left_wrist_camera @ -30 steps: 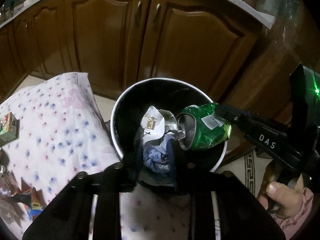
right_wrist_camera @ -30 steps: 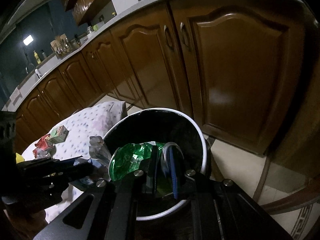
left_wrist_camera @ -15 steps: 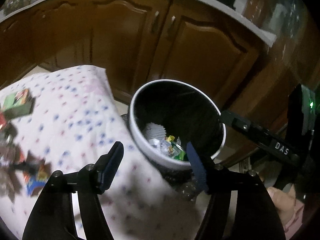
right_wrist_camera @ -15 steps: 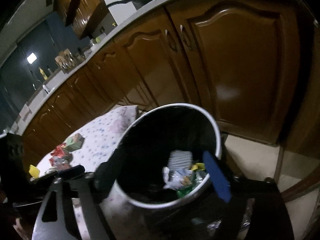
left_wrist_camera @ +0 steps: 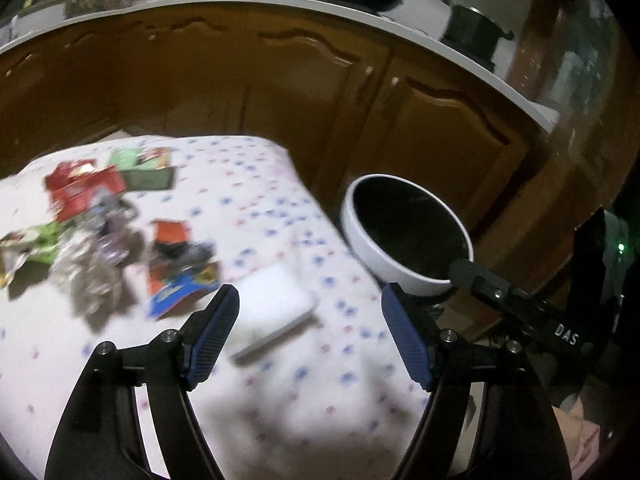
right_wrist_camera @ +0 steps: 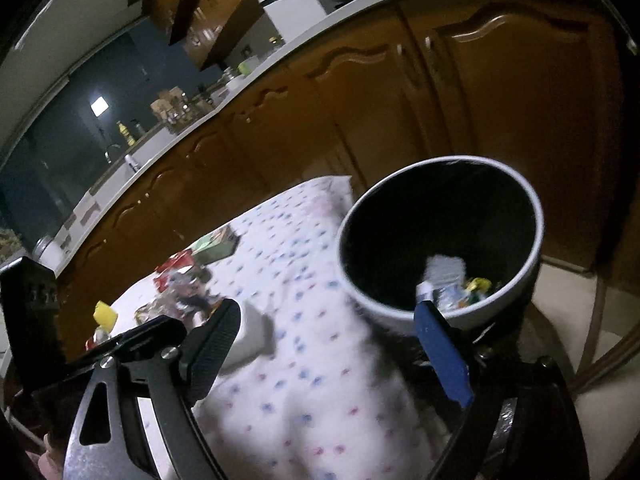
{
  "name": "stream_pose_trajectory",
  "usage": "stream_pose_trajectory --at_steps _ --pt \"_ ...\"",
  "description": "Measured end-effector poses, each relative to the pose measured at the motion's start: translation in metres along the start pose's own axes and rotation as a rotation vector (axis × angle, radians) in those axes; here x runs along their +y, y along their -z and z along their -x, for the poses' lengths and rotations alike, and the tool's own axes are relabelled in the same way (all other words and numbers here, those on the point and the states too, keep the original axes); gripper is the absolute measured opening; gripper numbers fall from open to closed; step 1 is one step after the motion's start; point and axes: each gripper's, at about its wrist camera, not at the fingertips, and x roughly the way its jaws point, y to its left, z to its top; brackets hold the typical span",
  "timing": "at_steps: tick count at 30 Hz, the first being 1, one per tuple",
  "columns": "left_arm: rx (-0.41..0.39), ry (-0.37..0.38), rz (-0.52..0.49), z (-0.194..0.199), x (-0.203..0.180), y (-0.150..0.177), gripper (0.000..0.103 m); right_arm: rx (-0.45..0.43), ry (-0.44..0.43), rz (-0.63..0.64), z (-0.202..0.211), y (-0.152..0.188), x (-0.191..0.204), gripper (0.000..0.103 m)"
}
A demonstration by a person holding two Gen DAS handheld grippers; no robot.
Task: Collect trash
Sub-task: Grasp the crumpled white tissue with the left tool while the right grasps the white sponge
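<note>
Over the tablecloth (left_wrist_camera: pixel 280 220), left gripper (left_wrist_camera: pixel 308 336) opening, empty, beside bin (left_wrist_camera: pixel 368 236).

You're looking at a table (left_wrist_camera: pixel 280 380) under a white cloth dotted blue and pink, filling the lower left of the left wrist view. At left lies a blurred heap of wrappers (left_wrist_camera: pixel 96 236), with a flat white pad (left_wrist_camera: pixel 272 312) near the frame's centre.
</note>
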Motion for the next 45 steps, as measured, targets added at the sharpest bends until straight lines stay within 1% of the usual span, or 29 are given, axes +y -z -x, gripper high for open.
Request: stream_pose_trajectory --at_steps 7,14,22,26,34,39,41,44,45 --pt "-0.019 -0.042 0.084 0.025 0.045 0.020 0.075 0.031 -0.030 0.003 -0.008 0.020 0.026 0.090" --pt "-0.041 -0.074 0.148 0.043 0.073 0.030 0.075 0.080 -0.056 0.023 -0.022 0.035 0.049 0.090" --pt "-0.047 -0.106 0.205 0.051 0.100 0.035 0.075 0.142 -0.081 0.038 -0.042 0.050 0.068 0.090" --pt "-0.044 -0.127 0.219 0.049 0.110 0.032 0.075 0.161 -0.090 0.043 -0.051 0.053 0.073 0.090" --pt "-0.034 -0.153 0.246 0.036 0.134 0.020 0.075 0.178 -0.097 0.055 -0.073 0.046 0.080 0.090" --pt "-0.042 -0.149 0.273 0.025 0.148 0.009 0.075 0.170 -0.100 0.056 -0.086 0.037 0.078 0.090" --pt "-0.038 -0.141 0.269 0.018 0.151 0.005 0.075 0.176 -0.095 0.059 -0.092 0.034 0.076 0.090" --pt "-0.020 -0.158 0.253 0.005 0.152 0.002 0.075 0.198 -0.098 0.048 -0.102 0.033 0.073 0.089" --pt "-0.014 -0.159 0.254 0.001 0.153 0.002 0.075 0.206 -0.097 0.046 -0.105 0.033 0.072 0.087"
